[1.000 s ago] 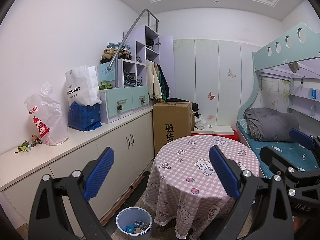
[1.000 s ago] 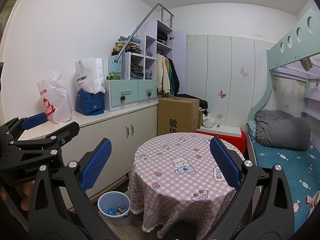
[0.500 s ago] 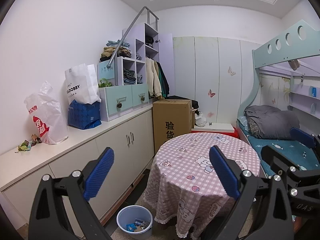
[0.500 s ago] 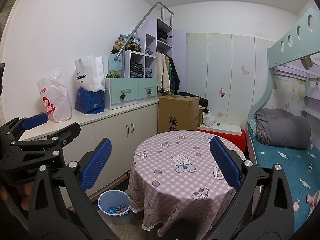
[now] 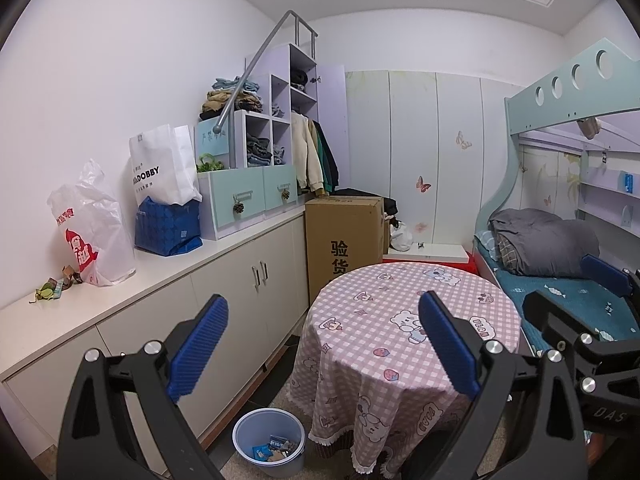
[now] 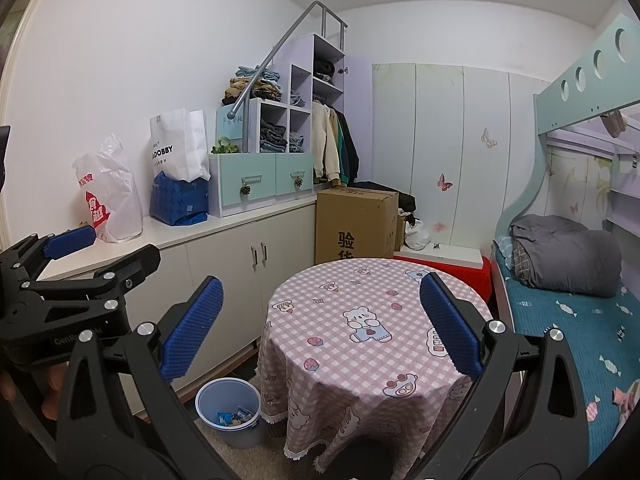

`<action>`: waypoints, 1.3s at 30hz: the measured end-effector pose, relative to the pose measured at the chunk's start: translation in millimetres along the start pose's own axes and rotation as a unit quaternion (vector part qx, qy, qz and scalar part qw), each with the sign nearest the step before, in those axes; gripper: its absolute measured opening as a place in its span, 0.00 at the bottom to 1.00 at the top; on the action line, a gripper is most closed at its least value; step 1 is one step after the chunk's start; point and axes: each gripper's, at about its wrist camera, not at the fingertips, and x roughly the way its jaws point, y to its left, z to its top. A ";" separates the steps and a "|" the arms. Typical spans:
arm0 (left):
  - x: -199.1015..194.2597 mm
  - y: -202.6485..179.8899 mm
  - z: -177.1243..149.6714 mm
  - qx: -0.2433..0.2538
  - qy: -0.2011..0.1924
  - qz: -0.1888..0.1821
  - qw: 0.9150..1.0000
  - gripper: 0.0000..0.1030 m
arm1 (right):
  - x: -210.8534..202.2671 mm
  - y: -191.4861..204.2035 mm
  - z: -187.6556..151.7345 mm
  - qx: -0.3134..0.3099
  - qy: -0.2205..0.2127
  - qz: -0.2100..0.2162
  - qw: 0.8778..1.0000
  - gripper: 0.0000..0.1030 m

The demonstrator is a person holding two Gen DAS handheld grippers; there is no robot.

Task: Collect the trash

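A pale blue trash bin (image 5: pixel 269 440) with wrappers inside stands on the floor between the cabinet and the round table; it also shows in the right wrist view (image 6: pixel 228 410). Small scraps of trash (image 5: pixel 54 286) lie on the white counter at the left, beside a white plastic bag (image 5: pixel 94 228). My left gripper (image 5: pixel 322 342) is open and empty, held above the floor facing the table. My right gripper (image 6: pixel 320 324) is open and empty, to the right of the left one. A crumpled scrap (image 6: pixel 624 398) lies on the bed at the far right.
A round table with a pink checked cloth (image 5: pixel 400 320) stands ahead. A white cabinet counter (image 5: pixel 224 248) runs along the left wall with bags and drawers. A cardboard box (image 5: pixel 344 236) stands behind the table. A bunk bed (image 6: pixel 580 320) is at the right.
Both views have shifted slightly: the table and bin sit a little lower and closer in frame. Both grippers stay open and empty.
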 end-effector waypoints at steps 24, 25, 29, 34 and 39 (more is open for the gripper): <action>5.3 4.4 -9.3 0.002 0.006 -0.001 1.000 0.91 | 0.5 -4.8 -3.3 -0.001 0.005 0.002 1.000 0.94; 5.1 4.9 -9.8 0.002 0.006 -0.001 1.000 0.91 | 1.5 -4.6 -2.1 -0.001 0.005 0.002 1.000 0.94; 5.5 5.2 -8.8 0.003 0.006 -0.002 1.000 0.91 | 1.7 -4.8 -1.6 -0.001 0.005 0.002 1.000 0.94; 5.4 5.9 -9.0 0.002 0.006 -0.001 1.000 0.91 | 1.8 -4.7 -1.3 -0.001 0.005 0.002 1.000 0.94; 5.8 6.0 -7.8 0.003 0.006 -0.002 1.000 0.91 | 3.1 -5.4 -1.3 -0.002 0.006 0.003 1.000 0.94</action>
